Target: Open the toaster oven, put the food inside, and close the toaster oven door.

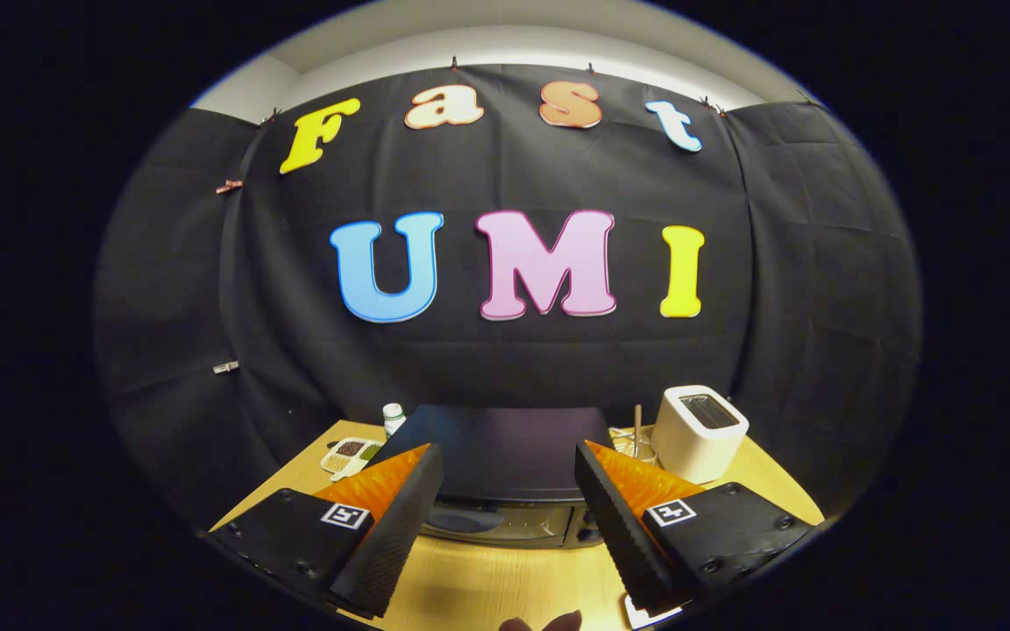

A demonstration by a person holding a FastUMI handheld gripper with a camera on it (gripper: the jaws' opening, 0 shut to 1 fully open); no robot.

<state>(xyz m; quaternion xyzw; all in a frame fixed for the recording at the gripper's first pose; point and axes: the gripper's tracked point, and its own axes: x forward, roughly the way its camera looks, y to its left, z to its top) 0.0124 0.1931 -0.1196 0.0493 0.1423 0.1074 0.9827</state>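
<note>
A dark toaster oven (pixel 498 456) sits on the wooden table (pixel 487 583), seen from above and in front; its flat top fills the space beyond my fingers and a strip of its front face with the door and knobs shows between them. The door looks shut. My gripper (pixel 509 469) hovers above the table in front of the oven, fingers wide apart and open, with nothing between them. A bit of something pale, perhaps the food or a fingertip, peeks in at the table's near edge (pixel 549 624); I cannot tell which.
A white pop-up toaster (pixel 698 432) stands to the right of the oven, with a small rack and a wooden stick (pixel 636 431) beside it. Left of the oven lie a divided dish of grains (pixel 349 455) and a small white bottle (pixel 393 417).
</note>
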